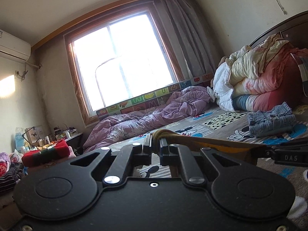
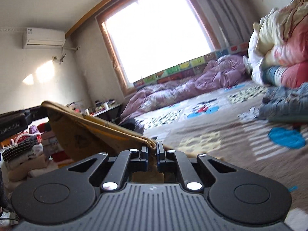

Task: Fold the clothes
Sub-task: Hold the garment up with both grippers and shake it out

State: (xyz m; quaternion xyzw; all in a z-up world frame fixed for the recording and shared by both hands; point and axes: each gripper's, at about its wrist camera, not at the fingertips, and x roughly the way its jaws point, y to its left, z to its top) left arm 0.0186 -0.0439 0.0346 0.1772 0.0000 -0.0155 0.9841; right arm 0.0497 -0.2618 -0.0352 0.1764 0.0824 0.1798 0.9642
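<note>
A mustard-yellow garment point(image 1: 215, 144) is stretched taut above the bed between both grippers. My left gripper point(image 1: 155, 144) is shut on one bunched corner of it, and the cloth runs off to the right, where the other gripper's black tip point(image 1: 288, 154) pinches it. In the right wrist view my right gripper point(image 2: 152, 150) is shut on the garment's point(image 2: 86, 130) hem. From there the fabric slants up to the left, to the other gripper's tip point(image 2: 17, 123). A piece of blue denim clothing point(image 1: 271, 121) lies crumpled on the bed at the right.
The bed has a cartoon-print sheet point(image 1: 221, 123), a rumpled purple quilt point(image 1: 146, 119) under the window, and a tall pile of folded bedding point(image 1: 263, 77) by the headboard. Heaps of clothes point(image 2: 30, 150) and a cluttered desk point(image 1: 63, 134) sit to the left.
</note>
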